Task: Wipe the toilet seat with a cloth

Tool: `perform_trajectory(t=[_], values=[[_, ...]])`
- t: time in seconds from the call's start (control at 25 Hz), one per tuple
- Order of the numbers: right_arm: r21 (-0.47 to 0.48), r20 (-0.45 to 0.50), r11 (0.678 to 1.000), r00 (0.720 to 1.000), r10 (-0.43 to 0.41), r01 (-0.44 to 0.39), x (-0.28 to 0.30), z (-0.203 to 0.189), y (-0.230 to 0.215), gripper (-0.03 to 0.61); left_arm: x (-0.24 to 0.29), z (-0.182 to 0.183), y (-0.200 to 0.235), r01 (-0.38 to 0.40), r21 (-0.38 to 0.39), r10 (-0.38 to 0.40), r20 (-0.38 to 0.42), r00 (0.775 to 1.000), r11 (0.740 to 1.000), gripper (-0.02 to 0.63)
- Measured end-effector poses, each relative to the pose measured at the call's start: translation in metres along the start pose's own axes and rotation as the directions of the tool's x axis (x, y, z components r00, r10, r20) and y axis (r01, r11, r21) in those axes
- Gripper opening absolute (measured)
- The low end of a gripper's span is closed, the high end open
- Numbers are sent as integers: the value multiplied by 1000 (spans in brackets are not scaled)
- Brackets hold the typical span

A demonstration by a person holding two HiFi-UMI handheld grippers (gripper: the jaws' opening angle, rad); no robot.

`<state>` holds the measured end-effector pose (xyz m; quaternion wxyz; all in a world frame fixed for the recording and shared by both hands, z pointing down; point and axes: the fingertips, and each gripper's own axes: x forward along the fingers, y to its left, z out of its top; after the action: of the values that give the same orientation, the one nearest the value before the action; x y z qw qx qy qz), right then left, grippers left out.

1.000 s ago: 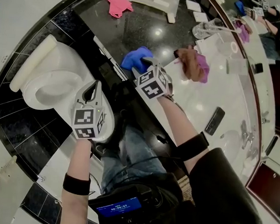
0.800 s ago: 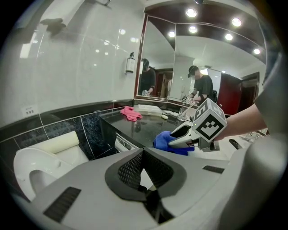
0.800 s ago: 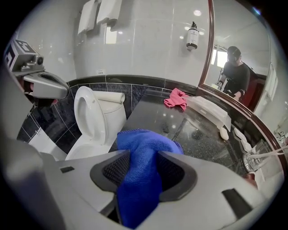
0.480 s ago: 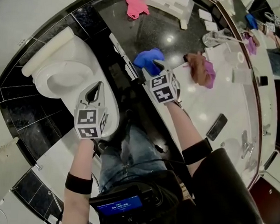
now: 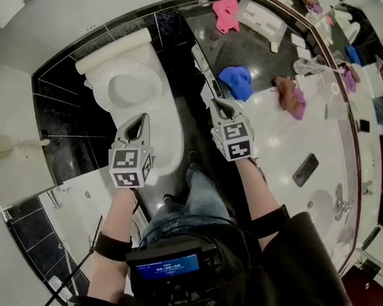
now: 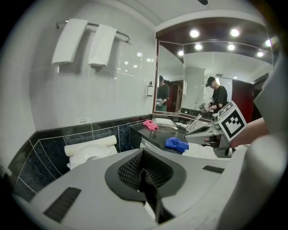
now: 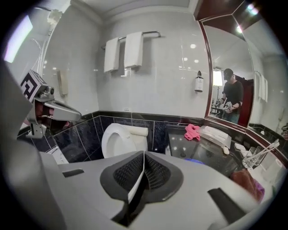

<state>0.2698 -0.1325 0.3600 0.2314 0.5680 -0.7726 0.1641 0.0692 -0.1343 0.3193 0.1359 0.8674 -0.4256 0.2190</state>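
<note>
The white toilet (image 5: 132, 89) stands against the dark tiled wall; it also shows in the left gripper view (image 6: 90, 153) and the right gripper view (image 7: 118, 140). A blue cloth (image 5: 236, 81) lies crumpled on the black counter (image 5: 254, 52), beyond my right gripper (image 5: 218, 104) and apart from it. That gripper's jaws have just been closing and are shut (image 7: 143, 157) with nothing between them. My left gripper (image 5: 139, 119) hovers over the toilet's near end, shut and empty (image 6: 145, 174). The blue cloth (image 6: 176, 143) is seen past its jaws.
A pink cloth (image 5: 225, 15) and a white tray (image 5: 262, 15) sit further back on the black counter. Brown and purple cloths (image 5: 291, 97) and a phone (image 5: 306, 169) lie on the white counter. Two towels (image 7: 125, 51) hang above the toilet. A mirror (image 6: 198, 85) backs the counter.
Both grippers have risen and drawn back. The right one has come away from the blue cloth, which stays on the counter. The toilet now lies more in the middle of the head view.
</note>
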Motion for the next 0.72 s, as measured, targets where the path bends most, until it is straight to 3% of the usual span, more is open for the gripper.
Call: perform_trajectory(t=[0.28, 0.72], values=[[2, 57, 994, 993, 105, -106, -43, 20, 100, 17, -101, -24, 33, -76, -63, 80, 55, 995, 995, 0], [31, 109, 980, 976, 191, -195, -90, 23, 188, 17, -230, -54, 73, -213, -124, 227, 115, 967, 969, 0]])
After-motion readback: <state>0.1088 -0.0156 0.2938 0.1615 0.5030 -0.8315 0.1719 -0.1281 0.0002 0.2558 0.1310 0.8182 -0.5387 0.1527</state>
